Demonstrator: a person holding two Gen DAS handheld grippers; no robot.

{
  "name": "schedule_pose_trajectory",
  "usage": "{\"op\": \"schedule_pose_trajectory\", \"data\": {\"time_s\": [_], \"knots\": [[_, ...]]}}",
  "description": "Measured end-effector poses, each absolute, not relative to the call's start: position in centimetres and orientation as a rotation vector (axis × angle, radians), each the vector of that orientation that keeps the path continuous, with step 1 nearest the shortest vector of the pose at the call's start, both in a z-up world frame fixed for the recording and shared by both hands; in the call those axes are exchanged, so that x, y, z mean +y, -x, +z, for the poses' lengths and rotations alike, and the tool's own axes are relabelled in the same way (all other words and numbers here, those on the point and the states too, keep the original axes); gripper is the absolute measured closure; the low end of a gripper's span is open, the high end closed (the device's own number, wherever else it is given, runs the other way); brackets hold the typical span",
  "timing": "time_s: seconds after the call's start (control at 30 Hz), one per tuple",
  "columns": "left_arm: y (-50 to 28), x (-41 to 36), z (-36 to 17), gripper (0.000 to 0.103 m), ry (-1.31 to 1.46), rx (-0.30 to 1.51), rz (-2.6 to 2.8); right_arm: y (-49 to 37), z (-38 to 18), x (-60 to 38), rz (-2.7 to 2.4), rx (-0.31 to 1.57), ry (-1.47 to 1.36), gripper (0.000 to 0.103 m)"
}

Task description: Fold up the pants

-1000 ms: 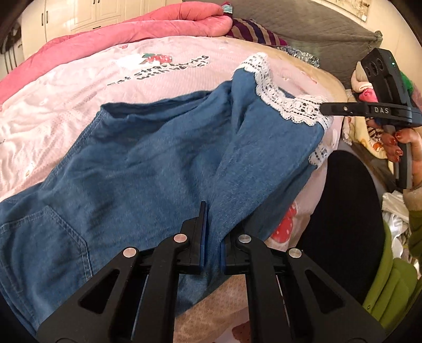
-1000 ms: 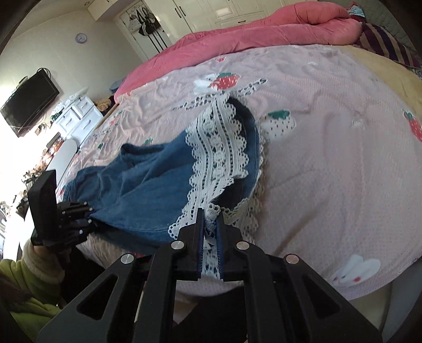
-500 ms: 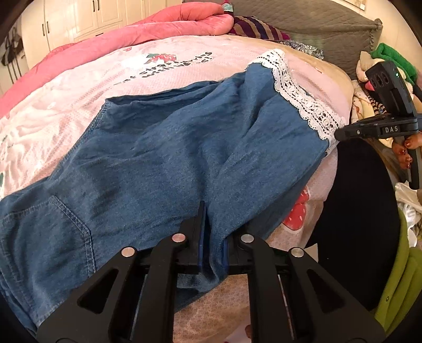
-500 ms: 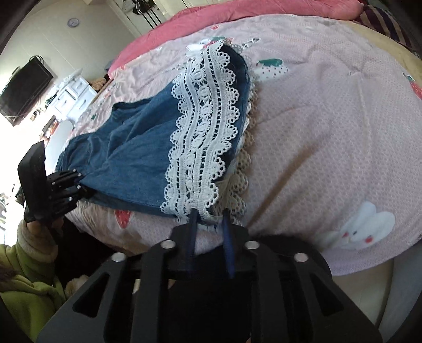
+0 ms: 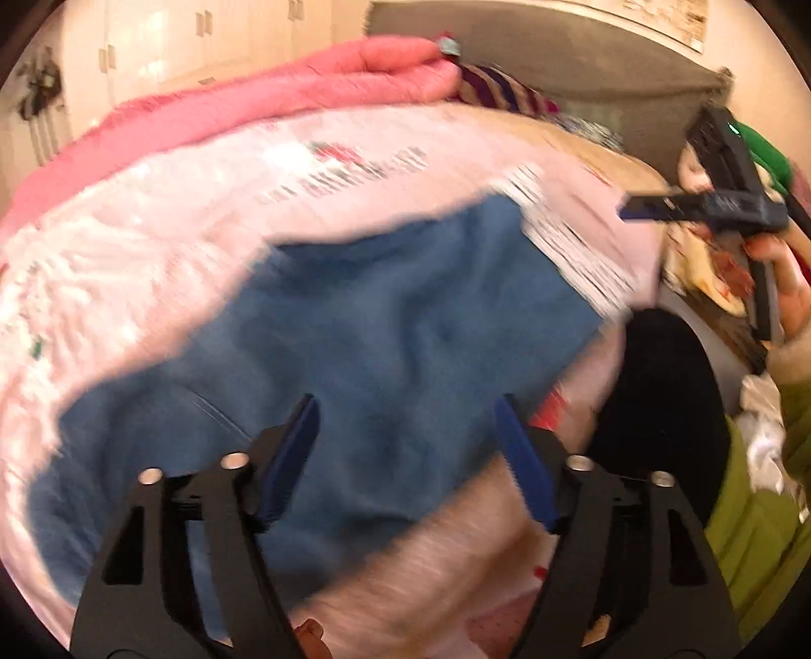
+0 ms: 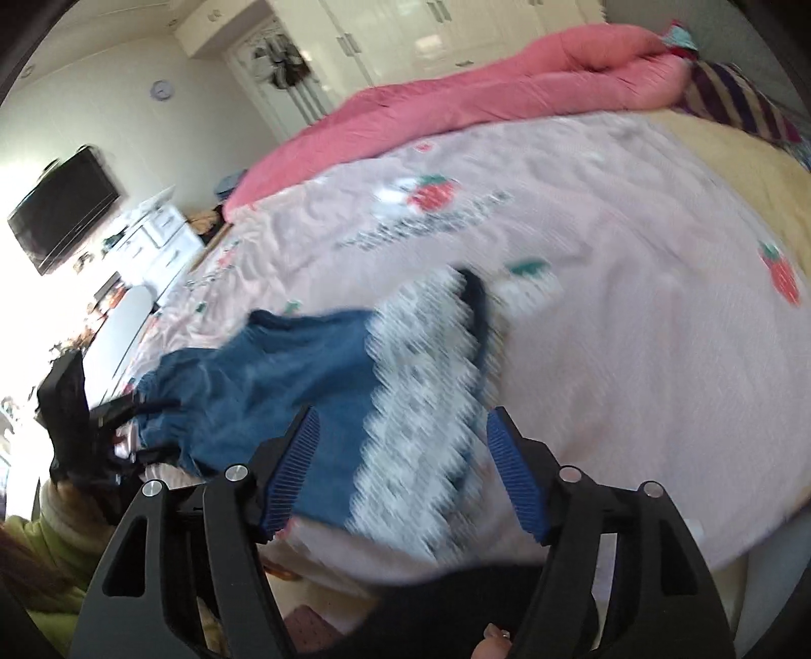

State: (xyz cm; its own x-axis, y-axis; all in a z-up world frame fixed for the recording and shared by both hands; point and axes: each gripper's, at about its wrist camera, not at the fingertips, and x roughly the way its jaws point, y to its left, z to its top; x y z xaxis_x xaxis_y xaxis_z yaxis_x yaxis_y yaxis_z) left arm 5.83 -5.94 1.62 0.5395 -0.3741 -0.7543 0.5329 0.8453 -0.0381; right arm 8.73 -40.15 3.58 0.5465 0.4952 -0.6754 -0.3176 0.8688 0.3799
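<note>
Item: blue denim pants (image 5: 395,324) with white lace hem (image 6: 420,405). Laid flat on the pink strawberry-print bedsheet (image 6: 608,284), near the bed's front edge, doubled lengthwise. Both views are motion-blurred; fine detail cannot be read.

Left gripper (image 5: 405,431): jaws wide and opening, blue pads clear of the cloth. The denim lies just ahead of and below the fingertips, with no fabric pinched between them. The waist end spreads to this gripper's left, the lace hem far ahead and to its right.

Right gripper (image 6: 400,446): jaws wide and opening, ribbed blue pads apart from the fabric. The lace hem lies directly ahead of and beneath the gap, not clamped. Denim runs away to this gripper's left, toward the other gripper, which shows at the far left of this view with its fingers spread at the pants' edge.

Person: a hand (image 5: 780,284) on the right gripper's handle, green sleeve (image 5: 760,532) to the left gripper's right.

Surroundings: rolled pink quilt (image 6: 507,96) well beyond both grippers; striped pillow (image 6: 735,96) at the far right; wall-mounted television (image 6: 61,208) and white wardrobe (image 6: 405,35) beyond the bed.
</note>
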Motion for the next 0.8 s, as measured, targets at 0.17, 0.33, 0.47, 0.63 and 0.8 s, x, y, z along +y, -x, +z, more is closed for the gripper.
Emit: {"op": "schedule_pose_trajectory", "data": {"time_s": [0.17,0.33,0.47,0.63,0.8], "knots": [[-12.6,-5.2,2.6,0.029,-0.238,0.861,-0.458,-11.9,5.5,-33.6,0.582,0.810,-0.034,0.031],[-17.6,-6.5,0.3,0.029,-0.366,0.910,-0.403,-14.6,3.8,-34.1,0.426,0.837,-0.018,0.027],[-19.1,-6.6,-1.4,0.043,-0.299,0.962,-0.437,-15.5,1.7,-36.2,0.337,0.883,-0.050,0.024],[-20.3,-7.0,-2.7,0.087,-0.267,0.990,-0.427,-16.4,0.2,-37.1,0.393,0.936,-0.134,0.032],[-22.2,-7.2,-2.8,0.094,-0.250,0.989,-0.401,-15.7,-1.0,-37.4,0.413,0.975,-0.082,0.089]]}}
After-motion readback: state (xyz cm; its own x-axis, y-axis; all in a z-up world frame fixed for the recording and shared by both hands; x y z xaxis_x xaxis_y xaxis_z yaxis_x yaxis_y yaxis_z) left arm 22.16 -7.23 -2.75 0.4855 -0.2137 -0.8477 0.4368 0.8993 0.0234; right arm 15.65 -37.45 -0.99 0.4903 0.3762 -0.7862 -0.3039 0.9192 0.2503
